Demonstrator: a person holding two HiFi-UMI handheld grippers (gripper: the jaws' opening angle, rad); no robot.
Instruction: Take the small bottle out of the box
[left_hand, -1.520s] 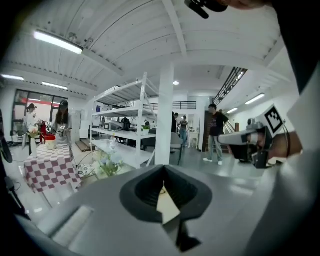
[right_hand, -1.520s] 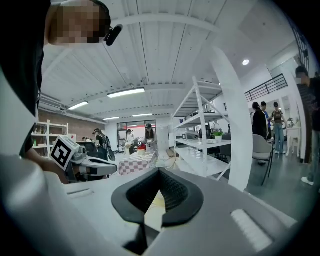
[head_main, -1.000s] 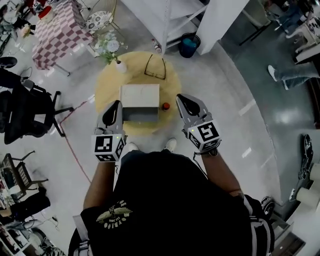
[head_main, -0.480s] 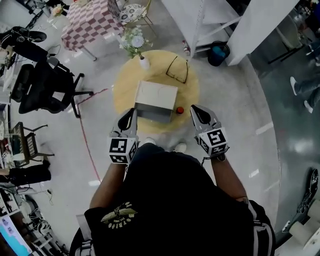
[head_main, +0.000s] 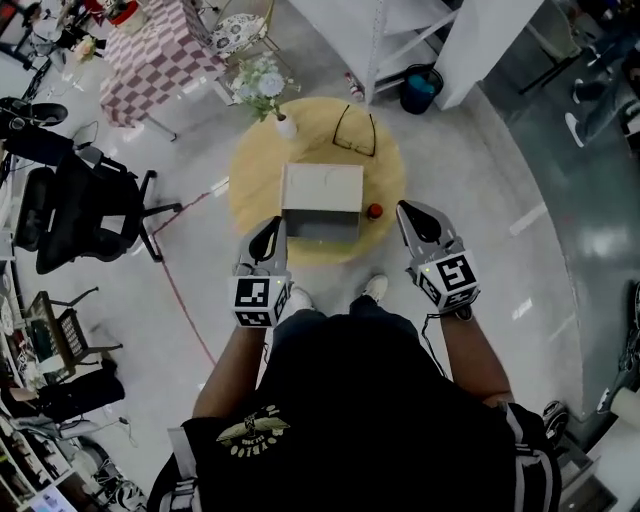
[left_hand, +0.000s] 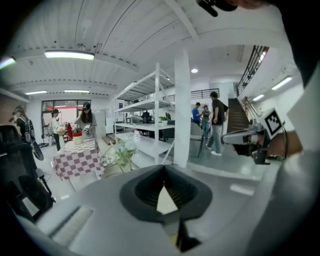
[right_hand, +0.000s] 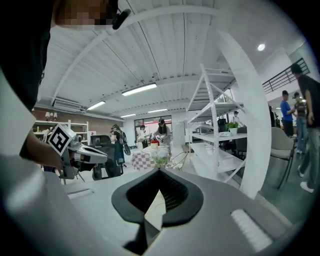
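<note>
A pale rectangular box (head_main: 322, 198) sits in the middle of a round yellow table (head_main: 250, 185), its top a plain light surface. Just right of the box, a small red object (head_main: 374, 211) stands on the table; I cannot make out more of it. My left gripper (head_main: 267, 243) hangs shut at the box's near left corner, above the table's front edge. My right gripper (head_main: 419, 224) is shut too, right of the red object and off the table's rim. In each gripper view the jaws (left_hand: 164, 167) (right_hand: 159, 171) meet with nothing between them.
A pair of glasses (head_main: 354, 130) and a vase of flowers (head_main: 268, 85) lie at the table's far side. A black office chair (head_main: 80, 205) stands left, with a checkered table (head_main: 160, 60), white shelving (head_main: 400, 30) and a bin (head_main: 418, 88) beyond. People stand farther off.
The head view has swung, so table and box sit differently in the picture. Both grippers stay shut on either side of the box's near end; nothing was picked up.
</note>
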